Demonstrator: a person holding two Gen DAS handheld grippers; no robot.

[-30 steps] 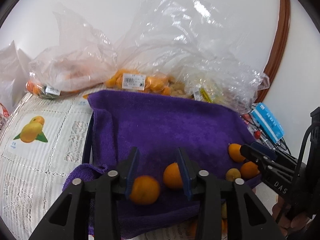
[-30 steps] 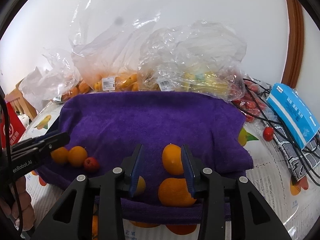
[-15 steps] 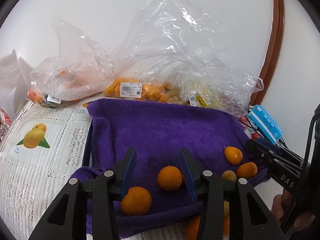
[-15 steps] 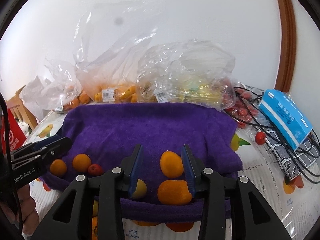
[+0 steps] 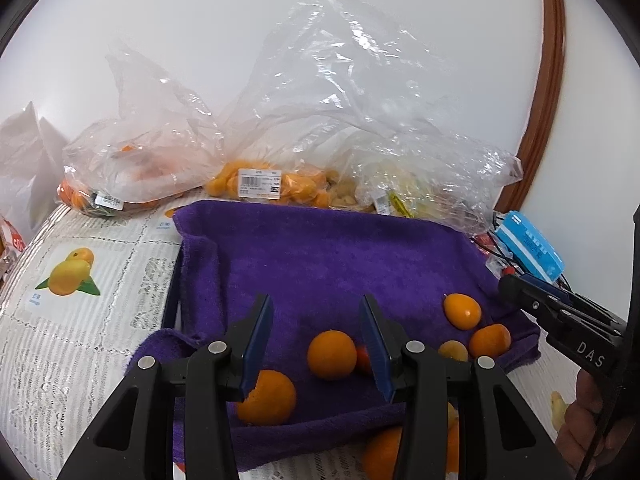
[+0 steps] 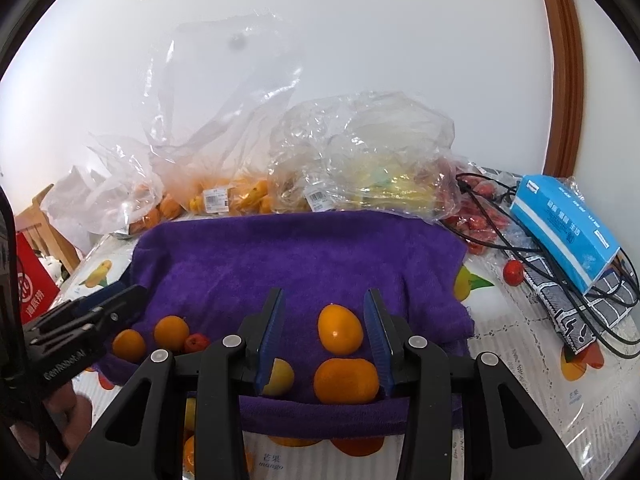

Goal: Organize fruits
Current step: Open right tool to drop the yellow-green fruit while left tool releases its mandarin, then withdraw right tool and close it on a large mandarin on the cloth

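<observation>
On the fuzzy purple towel [image 5: 340, 256], my left gripper [image 5: 316, 344] is wide open and holds nothing; a round orange [image 5: 331, 354] sits between its fingers. My right gripper [image 6: 323, 334] is open and empty too, around a smooth egg-shaped orange [image 6: 340, 328]. Only this view shows the blue box [image 6: 568, 228] whole.

The far half of the purple towel [image 6: 304, 256] lies bare, giving open room to reach across it. Its near edge is crowded with oranges [image 6: 340, 329], a small red fruit [image 6: 196, 343] and a yellow fruit [image 6: 280, 378]. Plastic fruit bags [image 6: 360, 168] wall off the far side, and black cables [image 6: 520, 248] and a blue box [image 6: 568, 228] block the right.
</observation>
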